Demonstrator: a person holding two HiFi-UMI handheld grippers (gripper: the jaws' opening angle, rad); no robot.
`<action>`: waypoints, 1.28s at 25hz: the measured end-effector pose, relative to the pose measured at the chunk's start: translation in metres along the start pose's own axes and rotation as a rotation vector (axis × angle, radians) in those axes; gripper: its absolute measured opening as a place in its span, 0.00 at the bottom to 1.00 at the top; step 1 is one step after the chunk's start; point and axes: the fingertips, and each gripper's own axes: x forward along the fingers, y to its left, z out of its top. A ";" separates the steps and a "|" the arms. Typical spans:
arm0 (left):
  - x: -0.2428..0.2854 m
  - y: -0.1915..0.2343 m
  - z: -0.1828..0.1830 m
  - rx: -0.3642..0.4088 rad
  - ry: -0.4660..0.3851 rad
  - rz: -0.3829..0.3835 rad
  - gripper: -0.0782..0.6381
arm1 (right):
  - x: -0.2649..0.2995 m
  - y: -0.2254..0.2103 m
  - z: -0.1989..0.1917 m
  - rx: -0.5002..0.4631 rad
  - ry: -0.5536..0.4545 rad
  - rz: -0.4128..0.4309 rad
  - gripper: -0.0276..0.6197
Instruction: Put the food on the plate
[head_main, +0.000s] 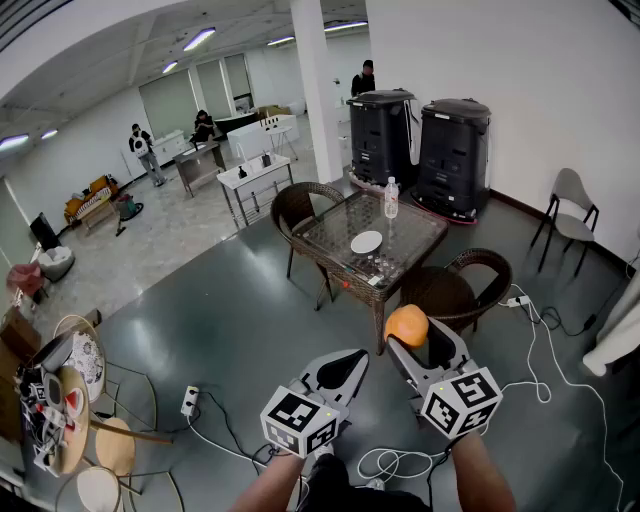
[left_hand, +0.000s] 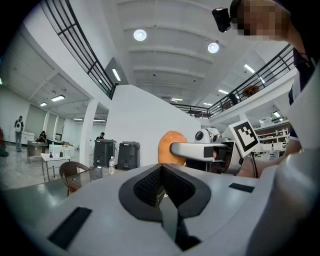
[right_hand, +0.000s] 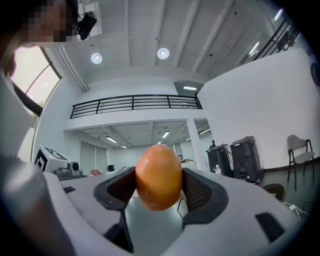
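Right gripper (head_main: 418, 343) holds the food (head_main: 405, 324), jaws spread wide around it with the pads pressing both sides. The food is an orange, egg-shaped piece with smooth matte skin. In the right gripper view its long axis stands upright, crosswise to the squeeze.

Left gripper (head_main: 346, 367) has its jaws closed together with nothing between them. It sits just beside the right one, at its 9 o'clock.

Key relation: the plate (head_main: 366, 242) lies at about 11 o'clock from the held food in the head view, well apart. It is small, round, white and shallow (probably ceramic). It sits on a glass-topped table (head_main: 425, 240) with a woven wicker frame, and a clear water bottle (head_main: 391, 198) stands at the plate's 1 o'clock. The right gripper is the loaded one and slightly nearer. The black jaw pads look ribbed and grippy.
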 end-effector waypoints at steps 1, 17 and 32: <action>-0.001 0.001 0.000 -0.001 0.001 0.000 0.12 | 0.000 0.001 0.000 -0.002 0.001 -0.002 0.50; 0.014 0.003 -0.002 -0.007 0.011 -0.005 0.12 | 0.003 -0.021 0.001 0.012 0.004 -0.021 0.50; 0.053 0.056 -0.017 -0.030 0.017 -0.005 0.12 | 0.062 -0.055 -0.017 0.008 0.031 -0.008 0.50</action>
